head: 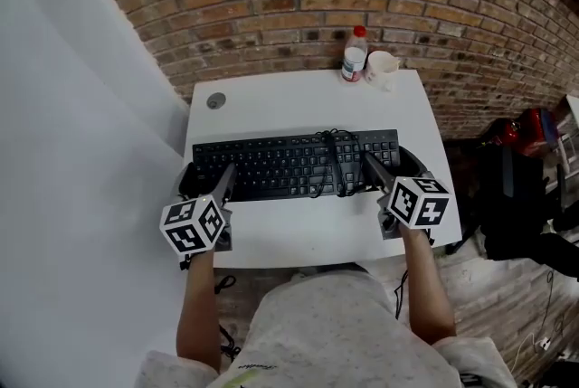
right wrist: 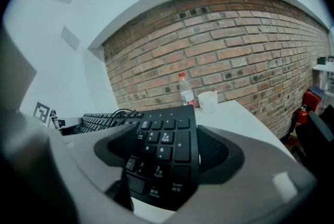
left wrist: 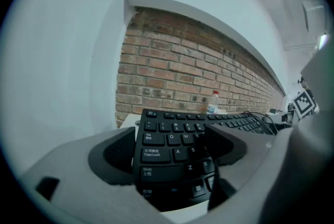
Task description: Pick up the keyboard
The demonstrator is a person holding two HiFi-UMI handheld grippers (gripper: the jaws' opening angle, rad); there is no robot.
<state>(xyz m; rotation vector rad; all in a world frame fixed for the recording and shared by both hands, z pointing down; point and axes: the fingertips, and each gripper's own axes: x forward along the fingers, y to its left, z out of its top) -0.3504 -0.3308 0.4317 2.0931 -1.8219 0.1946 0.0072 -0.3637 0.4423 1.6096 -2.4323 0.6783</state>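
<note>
A black keyboard (head: pixel 289 165) lies across the white table (head: pixel 298 97), with its black cable (head: pixel 333 162) coiled over the keys right of centre. My left gripper (head: pixel 206 178) straddles its left end. One jaw sits outside the end and the other over the letter keys (left wrist: pixel 172 139). My right gripper (head: pixel 395 167) straddles the right end the same way, with the number pad (right wrist: pixel 164 139) between its jaws. On both, the jaws stand wide apart. I cannot tell whether the pads press on the keyboard.
A plastic bottle (head: pixel 355 54) and a white cup (head: pixel 382 68) stand at the table's far right edge, against the brick wall. A round cable grommet (head: pixel 215 100) is at the far left. A white wall runs along the left. Dark bags (head: pixel 507 196) lie on the floor at the right.
</note>
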